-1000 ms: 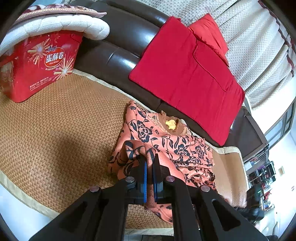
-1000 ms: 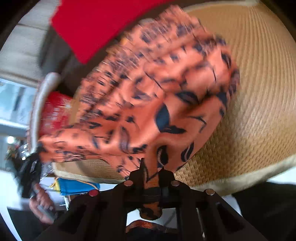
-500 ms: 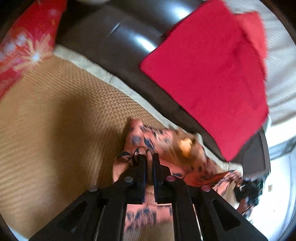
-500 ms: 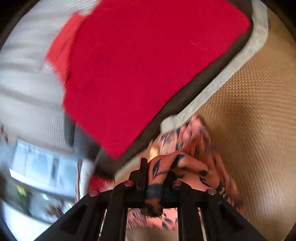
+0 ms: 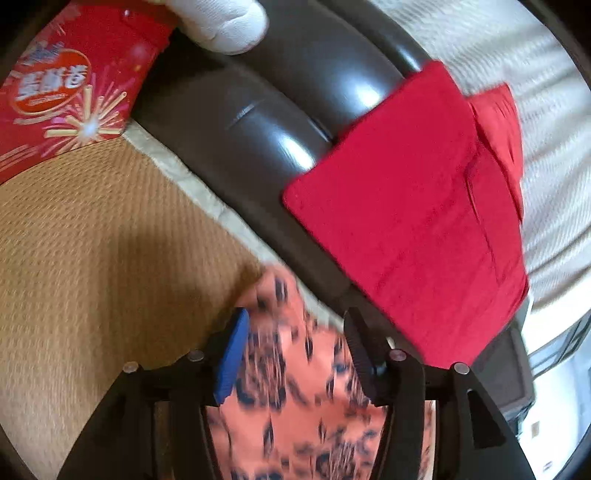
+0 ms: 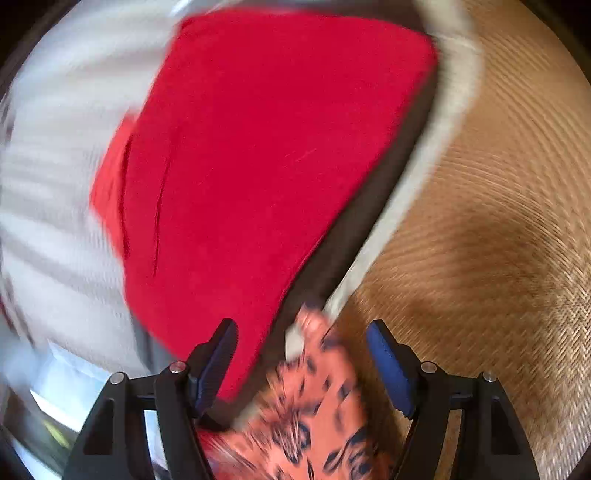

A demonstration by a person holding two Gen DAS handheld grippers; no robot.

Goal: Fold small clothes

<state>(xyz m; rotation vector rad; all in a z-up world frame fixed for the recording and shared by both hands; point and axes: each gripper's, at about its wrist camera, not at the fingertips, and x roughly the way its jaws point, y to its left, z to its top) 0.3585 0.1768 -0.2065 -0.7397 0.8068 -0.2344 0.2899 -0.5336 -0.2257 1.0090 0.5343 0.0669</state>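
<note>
Nearest, left gripper (image 5: 295, 328) with jaws opening, blue pad (image 5: 231, 360) on one side and black ribbed finger (image 5: 364, 354) on the other, both clear of the cloth. Between them, orange floral garment (image 5: 295, 398), blurred, lying low on the woven mat (image 5: 92, 258) and reaching up to the mat's pale border (image 5: 207, 195); no pad pressing on it. Likewise at the right gripper (image 6: 301, 339): jaws opening, fingers spread wide, the same garment (image 6: 314, 413) loose in the gap, a corner of it resting across the pale border (image 6: 417, 177) where the mat (image 6: 480, 240) ends. Just beyond the garment, dark brown leather sofa back (image 5: 258, 129), glossy, rising behind the mat. Draped over that back, red folded cloth (image 5: 413, 229), with a second red piece (image 5: 498, 122) tucked behind its upper corner; same red cloth (image 6: 258, 166) filling most of the right wrist view, heavily blurred. Farther left, red printed box (image 5: 66, 96) standing on the mat against the sofa, white quilted cushion edge (image 5: 221, 22) overhanging its top. Farthest, pale curtain (image 5: 535, 92) behind the sofa, and bright window light at the right rim.
</note>
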